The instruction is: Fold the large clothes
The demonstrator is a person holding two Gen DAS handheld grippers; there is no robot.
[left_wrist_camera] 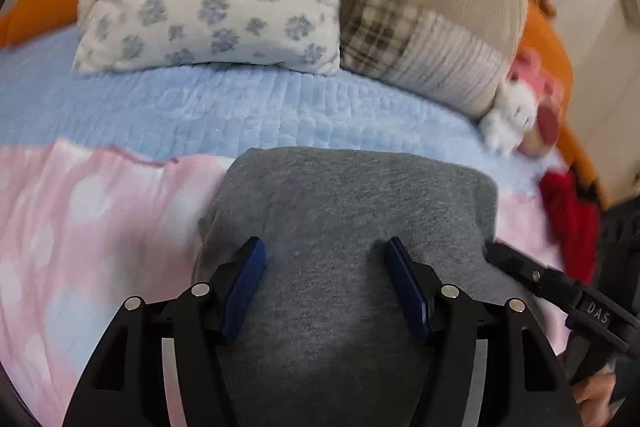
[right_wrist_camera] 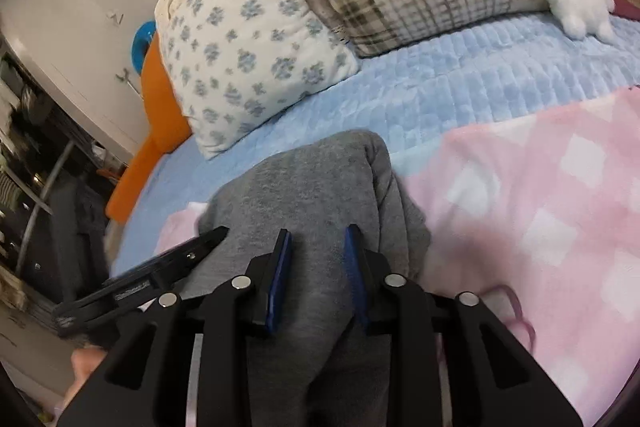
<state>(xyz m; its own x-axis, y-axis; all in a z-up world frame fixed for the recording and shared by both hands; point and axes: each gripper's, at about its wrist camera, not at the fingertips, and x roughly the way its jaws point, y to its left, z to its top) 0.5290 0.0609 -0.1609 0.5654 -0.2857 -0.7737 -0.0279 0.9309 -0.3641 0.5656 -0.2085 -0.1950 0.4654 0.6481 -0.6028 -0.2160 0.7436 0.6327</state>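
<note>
L gripper (left_wrist_camera: 322, 259) hovering w/ jaws apart over the grey garment (left_wrist_camera: 352, 211); R gripper (right_wrist_camera: 318, 247) at its 3 o'clock, part-closed, grip unclear, prob. steadying the fold.

the letters "das" are printed in pale capitals on the black body of the right gripper (left_wrist_camera: 532, 277), seen at the right edge of the left wrist view. a line of pale lettering is also carried on the black body of the left gripper (right_wrist_camera: 176, 259) in the right wrist view (too blurred and small to be read). no other text, number, brand or sign can be made out in either view.
</note>
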